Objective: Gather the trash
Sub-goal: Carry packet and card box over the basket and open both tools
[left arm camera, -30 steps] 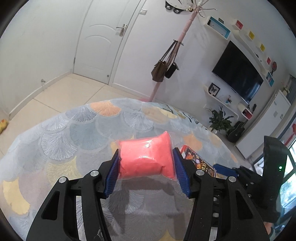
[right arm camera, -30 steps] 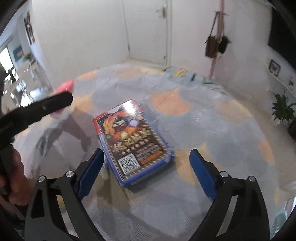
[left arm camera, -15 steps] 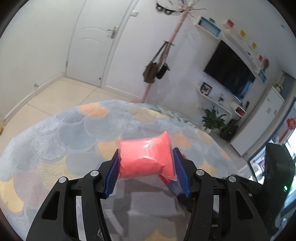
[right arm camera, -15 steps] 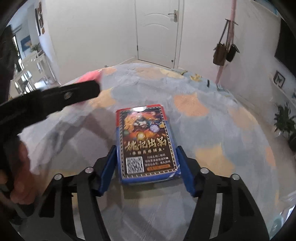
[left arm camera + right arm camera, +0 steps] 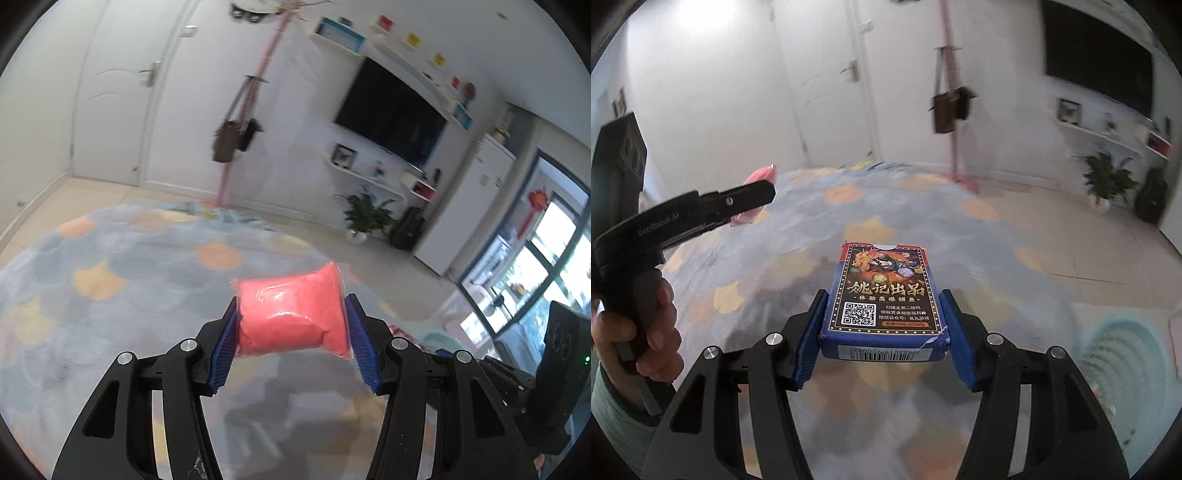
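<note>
The room had white walls, a white door [image 5: 110,96], a pink coat stand [image 5: 251,110] with bags hanging on it, and a big black TV [image 5: 391,114] on the far right wall. A round table with a cloth [image 5: 110,280] of blue, gray and orange scales filled the near part of both views.

The left gripper [image 5: 291,325] was squeezed onto a pink bag [image 5: 291,314] (soft and puffy, in clear plastic). Its blue pads pressed on both sides of the bag, and the bag was up above the cloth.

The right gripper [image 5: 882,332] was squeezed onto a card box [image 5: 882,299], blue with red and gold pictures. The blue pads touched the box on its left and right sides. The box lay flat between them, above the cloth.

Low on the right sat a light green basket [image 5: 1123,354] with ribbed walls. It was blurry, so what was inside could not be made out.
</note>
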Action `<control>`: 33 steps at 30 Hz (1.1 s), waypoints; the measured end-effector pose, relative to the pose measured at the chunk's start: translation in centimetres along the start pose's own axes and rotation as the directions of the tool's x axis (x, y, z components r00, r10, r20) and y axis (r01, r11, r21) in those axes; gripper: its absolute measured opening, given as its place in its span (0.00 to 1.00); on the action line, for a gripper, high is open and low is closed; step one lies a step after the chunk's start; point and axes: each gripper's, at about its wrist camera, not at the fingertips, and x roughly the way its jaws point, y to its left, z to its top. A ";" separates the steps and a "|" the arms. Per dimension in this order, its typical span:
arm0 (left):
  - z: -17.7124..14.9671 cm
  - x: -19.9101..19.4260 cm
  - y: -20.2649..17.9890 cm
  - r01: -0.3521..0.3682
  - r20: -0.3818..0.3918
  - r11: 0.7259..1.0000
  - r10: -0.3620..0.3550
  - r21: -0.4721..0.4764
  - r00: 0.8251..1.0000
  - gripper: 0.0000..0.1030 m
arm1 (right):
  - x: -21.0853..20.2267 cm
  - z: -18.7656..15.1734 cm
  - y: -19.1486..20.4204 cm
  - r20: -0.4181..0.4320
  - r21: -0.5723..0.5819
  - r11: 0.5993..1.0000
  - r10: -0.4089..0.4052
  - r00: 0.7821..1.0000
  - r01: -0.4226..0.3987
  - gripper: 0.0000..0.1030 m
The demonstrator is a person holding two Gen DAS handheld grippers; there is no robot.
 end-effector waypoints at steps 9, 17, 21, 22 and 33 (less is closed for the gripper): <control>-1.2 3.4 -11.0 0.171 -0.073 0.979 -0.163 0.112 0.984 0.52 | -7.9 -2.3 -7.8 0.107 0.109 0.972 -0.220 0.970 0.209 0.55; -4.9 8.5 -20.2 0.292 -0.209 0.931 -0.247 0.220 0.946 0.52 | -11.2 -6.3 -16.3 0.057 0.280 0.904 -0.350 0.935 0.322 0.55; -6.4 11.1 -21.9 0.322 -0.276 0.918 -0.256 0.231 0.927 0.52 | -10.1 -8.5 -20.1 -0.036 0.353 0.869 -0.359 0.933 0.348 0.55; -7.0 11.9 -22.2 0.336 -0.301 0.913 -0.262 0.230 0.917 0.52 | -9.6 -8.9 -20.9 -0.068 0.358 0.863 -0.357 0.932 0.357 0.55; -8.9 14.3 -21.6 0.352 -0.368 0.911 -0.259 0.215 0.893 0.69 | -5.7 -12.2 -25.2 -0.192 0.453 0.797 -0.350 0.917 0.400 0.55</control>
